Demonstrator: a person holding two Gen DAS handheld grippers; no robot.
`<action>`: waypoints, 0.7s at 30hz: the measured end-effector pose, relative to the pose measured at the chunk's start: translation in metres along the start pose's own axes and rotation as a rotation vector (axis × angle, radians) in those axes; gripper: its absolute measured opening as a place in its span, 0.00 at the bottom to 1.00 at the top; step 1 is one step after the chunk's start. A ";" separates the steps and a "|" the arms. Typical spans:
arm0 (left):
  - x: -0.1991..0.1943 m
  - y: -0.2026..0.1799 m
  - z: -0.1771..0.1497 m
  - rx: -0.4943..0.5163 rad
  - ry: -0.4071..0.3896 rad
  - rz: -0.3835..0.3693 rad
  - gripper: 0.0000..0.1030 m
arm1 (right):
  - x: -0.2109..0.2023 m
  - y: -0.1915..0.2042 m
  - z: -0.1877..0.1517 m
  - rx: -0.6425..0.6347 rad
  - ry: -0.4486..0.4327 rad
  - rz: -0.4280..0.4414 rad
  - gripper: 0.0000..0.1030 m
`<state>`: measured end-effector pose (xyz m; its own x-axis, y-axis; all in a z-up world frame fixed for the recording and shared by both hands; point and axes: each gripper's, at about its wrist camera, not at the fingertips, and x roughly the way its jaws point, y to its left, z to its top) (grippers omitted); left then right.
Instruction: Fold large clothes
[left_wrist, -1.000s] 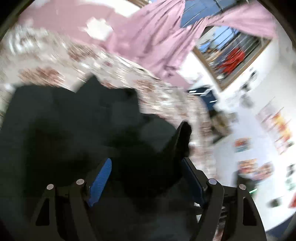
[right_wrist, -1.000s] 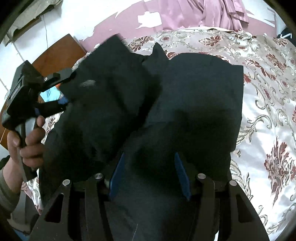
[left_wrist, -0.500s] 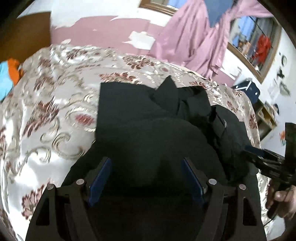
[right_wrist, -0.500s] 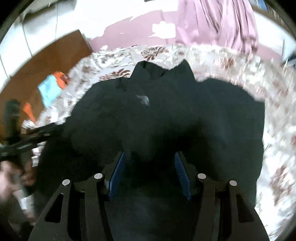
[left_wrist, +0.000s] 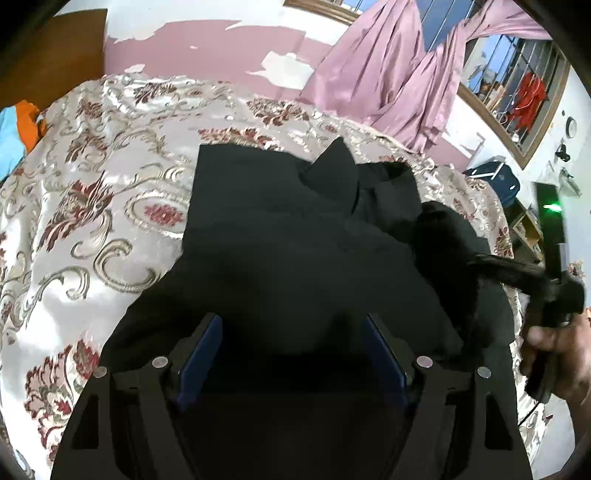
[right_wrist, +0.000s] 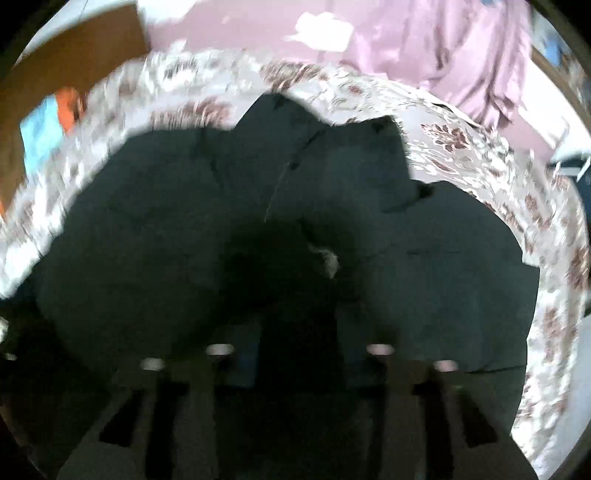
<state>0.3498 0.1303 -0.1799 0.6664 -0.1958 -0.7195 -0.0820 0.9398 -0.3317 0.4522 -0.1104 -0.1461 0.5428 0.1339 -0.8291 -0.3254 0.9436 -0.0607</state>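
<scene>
A large black garment (left_wrist: 280, 236) lies on a floral bedspread (left_wrist: 92, 206), partly folded over itself, with a collar point sticking up at its far edge. My left gripper (left_wrist: 291, 347) has its blue-padded jaws wide apart, with black cloth bulging between them. In the left wrist view the right gripper (left_wrist: 517, 273) shows at the right edge, held by a hand, its tips buried in a black fold. The right wrist view is blurred; the garment (right_wrist: 295, 229) fills it and my right gripper (right_wrist: 299, 354) is dark against the cloth.
Pink curtains (left_wrist: 391, 81) and a peeling pink wall stand behind the bed. A barred window (left_wrist: 517, 96) is at the upper right. Blue and orange items (left_wrist: 18, 129) lie past the bed's left side, by a wooden board.
Both grippers have swung to face across the bed. The garment has come down from mid-air and now lies flatter. The right wrist view has become blurred from motion.
</scene>
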 end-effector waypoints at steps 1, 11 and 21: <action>0.000 -0.001 0.002 -0.002 -0.008 -0.005 0.74 | -0.012 -0.017 -0.003 0.053 -0.037 0.053 0.15; 0.016 -0.012 0.004 0.013 0.010 0.015 0.74 | -0.012 -0.183 -0.135 0.615 -0.099 0.426 0.17; 0.021 -0.012 0.022 0.045 0.006 0.037 0.75 | -0.036 -0.200 -0.113 0.590 -0.124 0.425 0.52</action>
<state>0.3808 0.1212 -0.1775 0.6593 -0.1618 -0.7342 -0.0730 0.9582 -0.2767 0.4100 -0.3385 -0.1670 0.5579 0.5243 -0.6433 -0.0756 0.8041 0.5897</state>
